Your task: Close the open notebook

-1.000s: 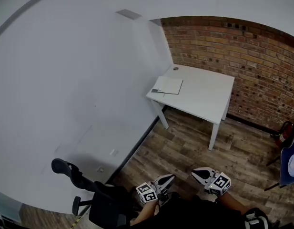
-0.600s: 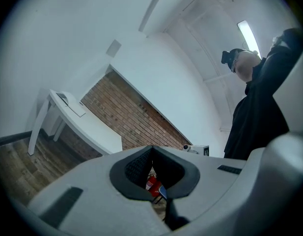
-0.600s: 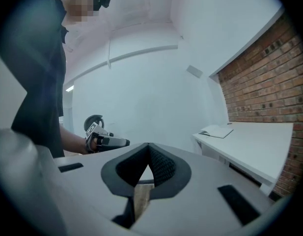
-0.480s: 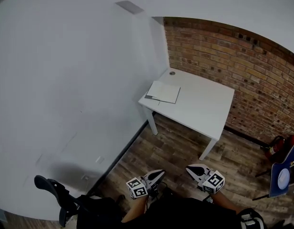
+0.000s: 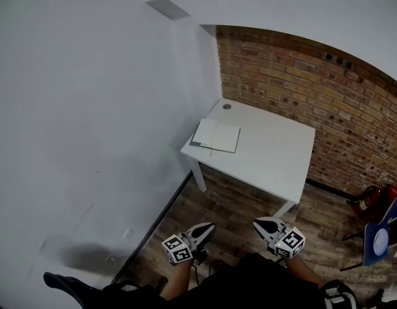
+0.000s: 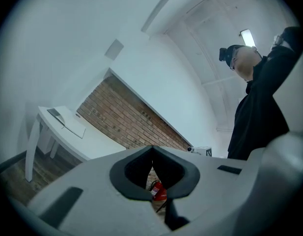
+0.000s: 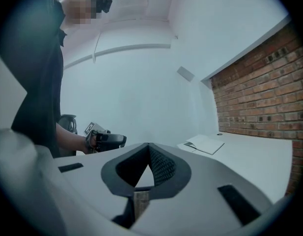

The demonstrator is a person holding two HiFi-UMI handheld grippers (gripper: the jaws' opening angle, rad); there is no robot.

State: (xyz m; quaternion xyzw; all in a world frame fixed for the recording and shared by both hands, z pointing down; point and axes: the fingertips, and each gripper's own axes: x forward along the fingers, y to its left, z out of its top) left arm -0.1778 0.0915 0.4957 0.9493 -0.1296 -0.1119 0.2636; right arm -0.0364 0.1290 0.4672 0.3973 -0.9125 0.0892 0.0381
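Note:
The notebook lies open and flat near the left front corner of a white table, far ahead of me. It also shows small in the left gripper view, notebook, and in the right gripper view, notebook. My left gripper and right gripper hang low by my body over the wood floor, well short of the table. Both have their jaws closed tip to tip with nothing between them. The left gripper appears in a hand in the right gripper view.
A small round object sits at the table's far left corner. A brick wall backs the table and a white wall runs along the left. A red fire extinguisher and a blue chair stand at right; a black office chair is behind left.
The view has advanced toward the table: the table and notebook sit lower and nearer, and the black office chair has slid off toward the bottom left. Both grippers stay shut by my body.

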